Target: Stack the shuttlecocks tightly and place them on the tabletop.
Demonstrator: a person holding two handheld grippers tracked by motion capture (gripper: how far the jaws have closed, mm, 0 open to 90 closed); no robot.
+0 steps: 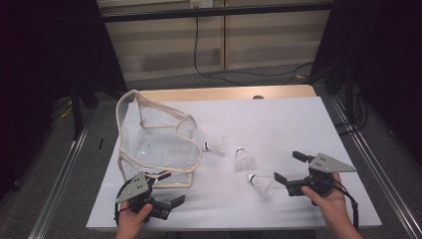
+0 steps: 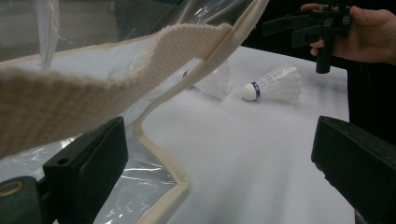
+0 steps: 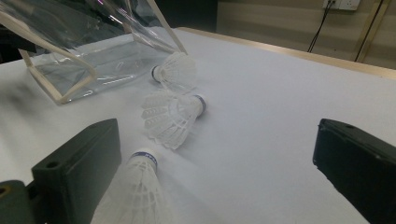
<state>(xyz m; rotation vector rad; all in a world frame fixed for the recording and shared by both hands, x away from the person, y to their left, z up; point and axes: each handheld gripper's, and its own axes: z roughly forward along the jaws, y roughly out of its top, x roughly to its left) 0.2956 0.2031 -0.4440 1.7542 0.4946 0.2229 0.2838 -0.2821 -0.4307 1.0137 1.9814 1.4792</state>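
A clear plastic bag (image 1: pixel 154 142) with beige trim lies open on the left of the white table cover. Three white shuttlecocks lie to its right: one at the bag's mouth (image 1: pixel 216 145), one in the middle (image 1: pixel 244 160), one nearest the front (image 1: pixel 262 185). My left gripper (image 1: pixel 169 188) is open at the bag's near corner; the beige strap (image 2: pixel 116 84) hangs just above its left jaw. My right gripper (image 1: pixel 290 167) is open, just right of the nearest shuttlecock (image 3: pixel 140 191), which lies against its left jaw. Beyond it are the middle shuttlecock (image 3: pixel 170 114) and the far one (image 3: pixel 175 70).
The white cover (image 1: pixel 278 124) has free room at the back and right. A wooden table edge (image 1: pixel 224 93) runs along the far side. Metal rails (image 1: pixel 59 174) flank the table, and a black cable (image 1: pixel 209 69) trails on the floor behind.
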